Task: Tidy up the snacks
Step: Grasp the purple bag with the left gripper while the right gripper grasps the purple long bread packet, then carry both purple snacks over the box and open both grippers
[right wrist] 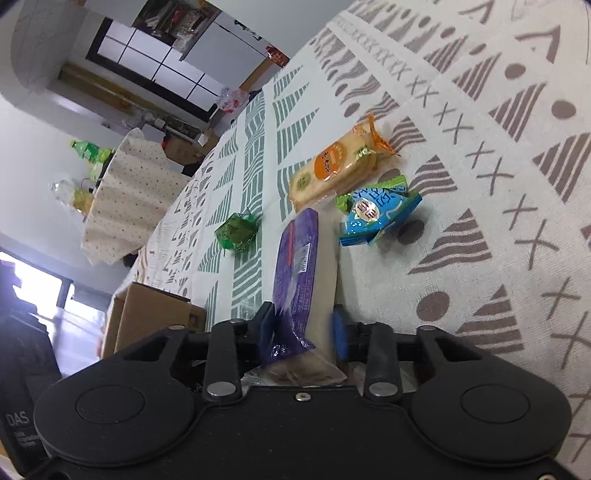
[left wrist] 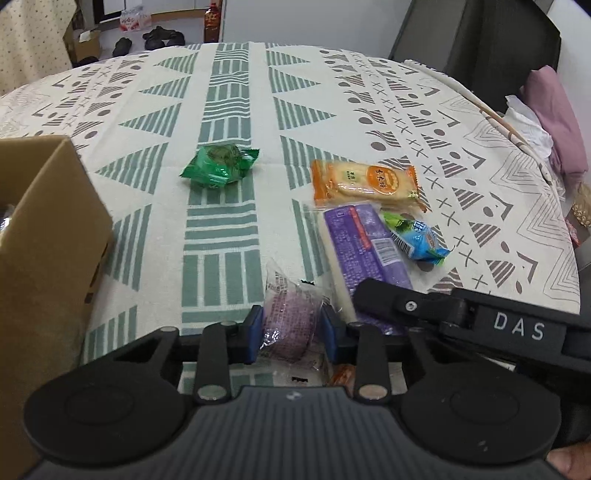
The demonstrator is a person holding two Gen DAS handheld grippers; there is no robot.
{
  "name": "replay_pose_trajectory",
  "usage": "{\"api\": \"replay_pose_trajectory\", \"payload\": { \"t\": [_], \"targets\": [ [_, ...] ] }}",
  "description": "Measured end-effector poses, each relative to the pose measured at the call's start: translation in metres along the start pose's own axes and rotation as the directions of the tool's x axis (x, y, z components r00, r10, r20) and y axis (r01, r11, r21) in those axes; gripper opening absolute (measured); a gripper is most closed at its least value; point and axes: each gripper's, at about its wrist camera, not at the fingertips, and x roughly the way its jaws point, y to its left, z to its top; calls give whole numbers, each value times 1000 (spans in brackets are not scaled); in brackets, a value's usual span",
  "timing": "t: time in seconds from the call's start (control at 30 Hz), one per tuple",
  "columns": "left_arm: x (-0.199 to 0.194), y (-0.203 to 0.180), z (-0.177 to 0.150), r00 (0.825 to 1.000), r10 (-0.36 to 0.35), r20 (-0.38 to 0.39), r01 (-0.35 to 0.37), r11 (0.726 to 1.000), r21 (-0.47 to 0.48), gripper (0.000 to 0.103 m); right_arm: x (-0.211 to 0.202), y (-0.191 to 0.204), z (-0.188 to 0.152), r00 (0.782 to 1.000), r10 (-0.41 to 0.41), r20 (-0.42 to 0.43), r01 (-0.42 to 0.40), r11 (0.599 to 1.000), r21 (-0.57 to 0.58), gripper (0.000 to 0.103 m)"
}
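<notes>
My left gripper [left wrist: 292, 330] is shut on a clear-wrapped purple snack [left wrist: 291, 317] just above the patterned tablecloth [left wrist: 221, 110]. My right gripper [right wrist: 303, 330] is shut on the near end of a long purple-and-white snack pack [right wrist: 303, 273]; it also shows in the left wrist view [left wrist: 354, 251], lying on the cloth. An orange cracker pack [left wrist: 364, 182] [right wrist: 332, 168], a blue-green packet [left wrist: 417, 236] [right wrist: 376, 214] and a green wrapped snack [left wrist: 219, 166] [right wrist: 238, 230] lie on the cloth. An open cardboard box [left wrist: 44, 236] [right wrist: 151, 314] stands at the left.
A chair with pink cloth and white paper [left wrist: 546, 110] stands past the table's right edge. Chopsticks [left wrist: 495, 118] lie near that edge. A second, dotted-cloth table [right wrist: 125, 199] with bottles stands beyond. Shoes and a red bottle [left wrist: 212, 18] are on the floor behind.
</notes>
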Motion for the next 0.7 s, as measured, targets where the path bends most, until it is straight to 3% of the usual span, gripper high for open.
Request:
{"api": "replay_pose_trajectory", "payload": {
  "t": [0.2,0.7],
  "targets": [
    [-18,7,-1,999,44,24,-44,999,-19,31,-14,6,-3,998,-46,37,47,998,-33,29],
    [-78,20,-3,992,35,122,-26,997,-79,31,-46,60,-18,982,-124,139,146,976,-163,28]
  ]
}}
